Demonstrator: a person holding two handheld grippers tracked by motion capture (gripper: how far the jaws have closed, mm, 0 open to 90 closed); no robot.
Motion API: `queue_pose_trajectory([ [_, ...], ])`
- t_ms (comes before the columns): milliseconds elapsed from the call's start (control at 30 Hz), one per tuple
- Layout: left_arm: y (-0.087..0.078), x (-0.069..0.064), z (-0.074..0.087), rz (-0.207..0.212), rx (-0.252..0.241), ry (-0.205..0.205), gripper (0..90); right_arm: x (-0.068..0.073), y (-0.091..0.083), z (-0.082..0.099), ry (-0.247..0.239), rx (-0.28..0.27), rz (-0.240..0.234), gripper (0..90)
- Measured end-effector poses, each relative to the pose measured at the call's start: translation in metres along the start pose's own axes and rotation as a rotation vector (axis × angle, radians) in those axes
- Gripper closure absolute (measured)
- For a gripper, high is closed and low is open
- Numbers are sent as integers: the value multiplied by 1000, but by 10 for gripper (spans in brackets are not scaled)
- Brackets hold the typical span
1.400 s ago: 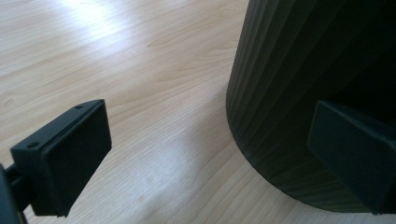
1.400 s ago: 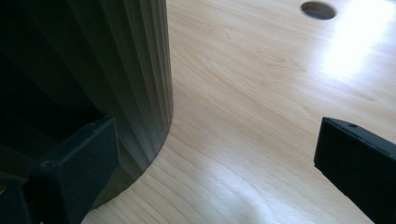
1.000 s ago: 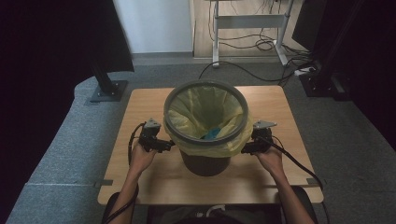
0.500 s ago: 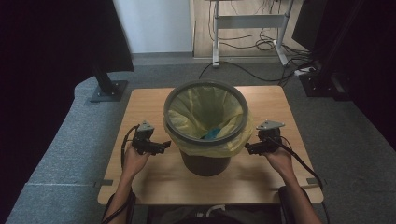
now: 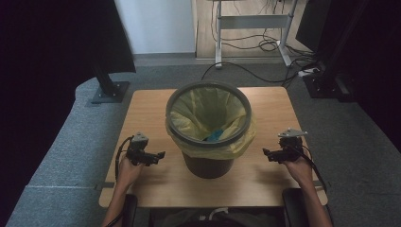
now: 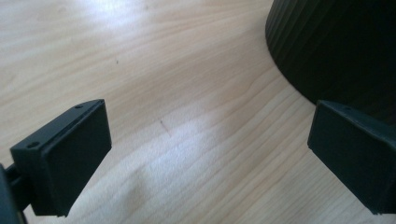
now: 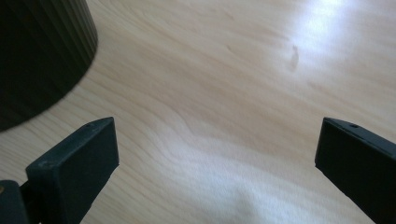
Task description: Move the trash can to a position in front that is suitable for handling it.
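Your left gripper [image 5: 160, 155] and right gripper [image 5: 266, 152] are held well apart, jaws wide, both pointing inward.

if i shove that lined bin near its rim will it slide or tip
Probably tips before sliding: the bin stands tall on a base narrower than its rim. It looks nearly empty, one blue item inside, so likely light. The yellow liner folded over the rim looks thin and floppy, likely slippery to grip.
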State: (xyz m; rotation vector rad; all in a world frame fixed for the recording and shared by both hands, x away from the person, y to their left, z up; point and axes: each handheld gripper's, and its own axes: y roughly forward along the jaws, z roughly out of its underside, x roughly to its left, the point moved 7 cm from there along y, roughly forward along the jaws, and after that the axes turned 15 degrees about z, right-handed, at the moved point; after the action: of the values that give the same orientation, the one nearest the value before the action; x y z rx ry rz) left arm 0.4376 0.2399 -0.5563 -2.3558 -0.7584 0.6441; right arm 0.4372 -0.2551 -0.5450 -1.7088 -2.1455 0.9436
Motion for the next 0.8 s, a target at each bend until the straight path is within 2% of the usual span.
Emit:
queue_pose_trajectory([
  [333, 4, 8, 18, -21, 16, -40, 0, -9, 13, 33, 20, 56, 11, 0],
  [633, 14, 19, 33, -53, 85, -51, 0, -12, 26, 55, 6, 112, 35, 0],
  [800, 17, 21, 35, -63, 96, -47, 0, -12, 29, 59, 48, 101, 19, 0],
])
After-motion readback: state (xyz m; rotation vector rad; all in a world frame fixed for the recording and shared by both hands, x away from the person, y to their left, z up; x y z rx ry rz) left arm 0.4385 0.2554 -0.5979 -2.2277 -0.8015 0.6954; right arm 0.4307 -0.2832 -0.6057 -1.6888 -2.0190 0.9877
